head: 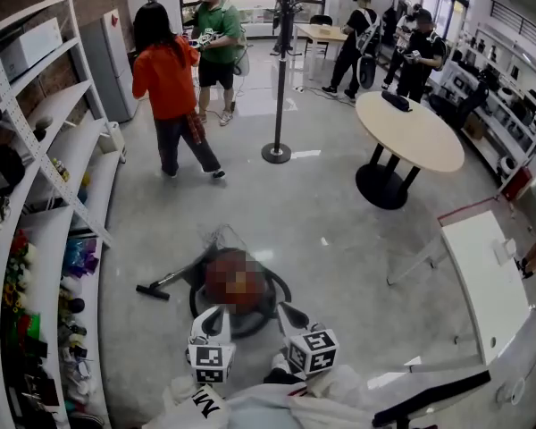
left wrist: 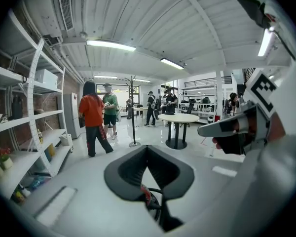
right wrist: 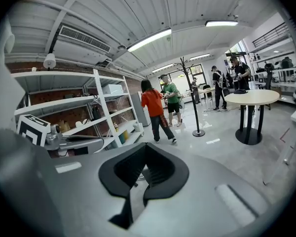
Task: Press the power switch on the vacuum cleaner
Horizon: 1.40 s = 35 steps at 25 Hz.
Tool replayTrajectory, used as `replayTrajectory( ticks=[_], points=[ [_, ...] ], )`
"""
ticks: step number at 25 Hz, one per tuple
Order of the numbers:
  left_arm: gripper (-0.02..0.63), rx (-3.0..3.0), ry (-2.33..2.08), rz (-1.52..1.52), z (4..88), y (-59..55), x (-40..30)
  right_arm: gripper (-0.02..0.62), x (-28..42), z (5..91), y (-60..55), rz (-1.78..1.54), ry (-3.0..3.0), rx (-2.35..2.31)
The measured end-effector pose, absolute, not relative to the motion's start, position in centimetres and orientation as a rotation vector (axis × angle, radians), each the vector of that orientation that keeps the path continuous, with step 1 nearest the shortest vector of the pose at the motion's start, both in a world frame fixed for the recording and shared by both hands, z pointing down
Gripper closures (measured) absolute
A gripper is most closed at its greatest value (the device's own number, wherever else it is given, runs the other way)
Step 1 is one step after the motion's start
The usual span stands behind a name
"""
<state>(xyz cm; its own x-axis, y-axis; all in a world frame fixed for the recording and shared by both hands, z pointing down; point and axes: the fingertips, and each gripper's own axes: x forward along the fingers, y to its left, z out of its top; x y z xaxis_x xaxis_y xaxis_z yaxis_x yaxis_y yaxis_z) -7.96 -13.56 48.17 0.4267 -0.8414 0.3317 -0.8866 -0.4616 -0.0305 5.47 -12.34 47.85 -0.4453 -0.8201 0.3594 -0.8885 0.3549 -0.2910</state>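
Grey polished floor (head: pixel 339 231) carries the vacuum cleaner (head: pixel 246 320) (partly under a blur patch), just ahead of both grippers. Left gripper (head: pixel 216 318) and right gripper (head: pixel 290 313) hover beside it, jaws closed together, empty.

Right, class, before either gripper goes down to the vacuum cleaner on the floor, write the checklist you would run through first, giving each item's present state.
1. Vacuum cleaner on the floor, close ahead of both grippers: ok.
2. Power switch located: cannot tell. A blurred patch covers the top of the body in the head view.
3. Left gripper jaws together, holding nothing: ok.
4. Right gripper jaws together, holding nothing: ok.
5. Floor nozzle lies off to the left of the body, out of the way: ok.
6. Person in orange top stands well away across the floor: ok.
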Motion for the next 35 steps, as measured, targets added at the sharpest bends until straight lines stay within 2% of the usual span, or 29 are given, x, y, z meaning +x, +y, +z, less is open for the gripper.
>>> replayTrajectory(
  ticks=[17, 35],
  points=[
    [0.606, 2.476, -1.611, 0.487, 48.3, -17.0, -2.3, 0.595, 10.9, 48.6, -17.3, 0.691, -2.512, 1.470],
    [0.606, 2.481, -1.603, 0.524, 48.5, -18.3, -1.3, 0.595, 11.5, 49.4, -19.1, 0.740, -2.531, 1.457]
  ],
)
